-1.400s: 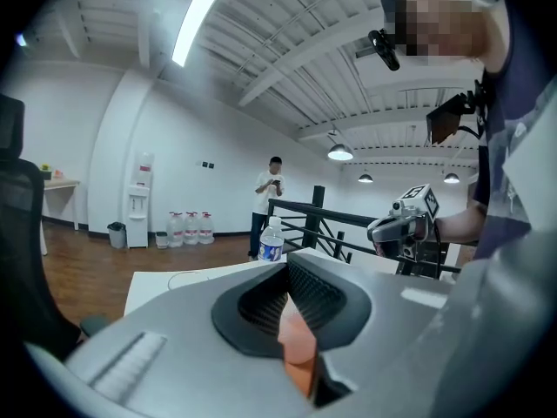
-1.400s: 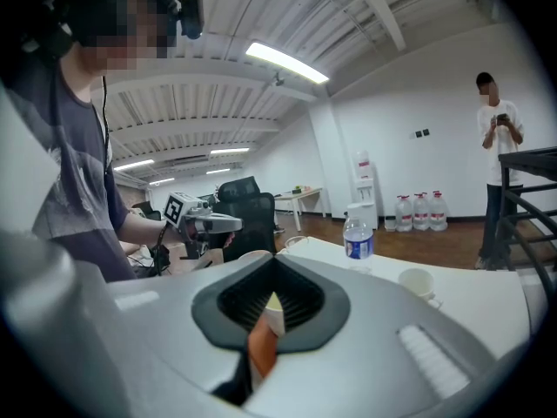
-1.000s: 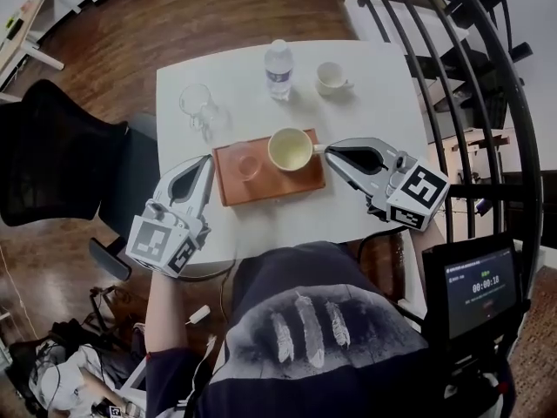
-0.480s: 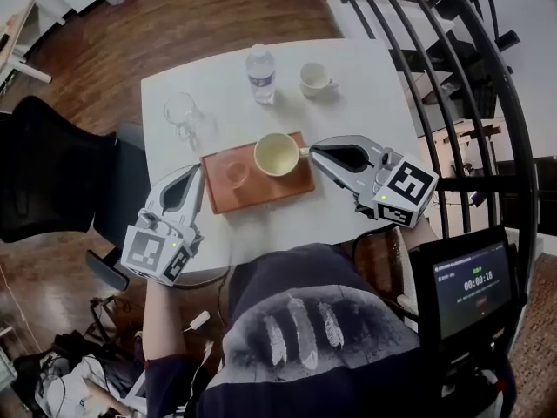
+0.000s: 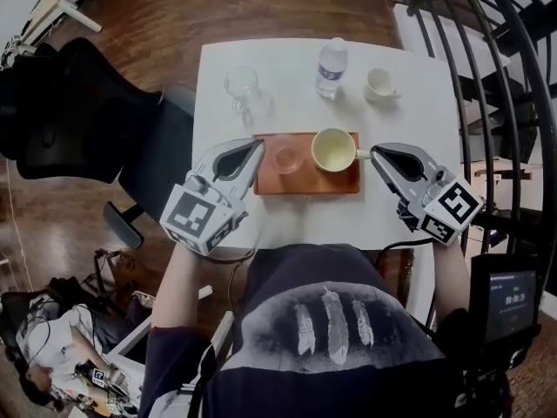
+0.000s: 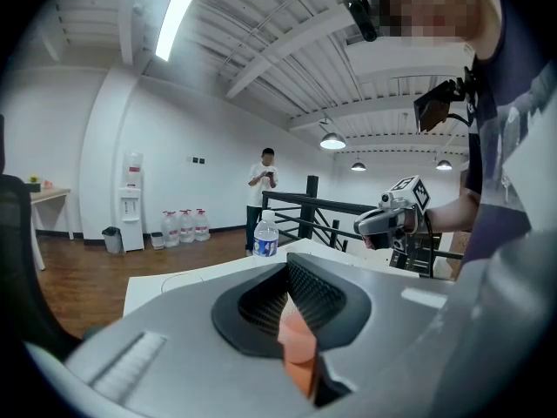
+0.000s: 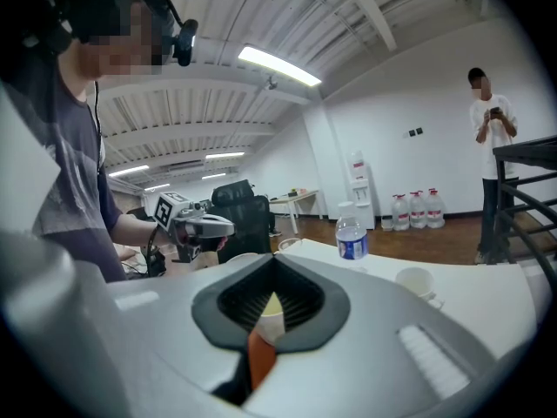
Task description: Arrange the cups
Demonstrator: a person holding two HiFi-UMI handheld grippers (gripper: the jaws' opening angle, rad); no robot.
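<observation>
A brown tray [image 5: 346, 181] lies on the white table [image 5: 409, 120]. On it stand a cream mug [image 5: 332, 149] and a small clear glass [image 5: 285, 158]. My left gripper [image 5: 258, 144] is shut and empty, its tip at the tray's left end. My right gripper [image 5: 374, 151] is shut and empty too, its tip close beside the mug's handle. A clear glass mug [image 5: 241, 83] and a small white cup [image 5: 379, 84] stand further back. In the left gripper view the shut jaws [image 6: 291, 268] face the right gripper [image 6: 387, 220]. Past the shut jaws [image 7: 271, 273] in the right gripper view, the white cup [image 7: 416, 281] shows.
A water bottle [image 5: 331, 65] stands at the back between the glass mug and the white cup. A black office chair [image 5: 78, 103] is left of the table and a black railing [image 5: 513, 77] is right. A person [image 6: 265, 185] stands far off by water jugs.
The head camera has swung, so the table and tray sit further right in the picture. Both grippers stay shut at the tray's two ends.
</observation>
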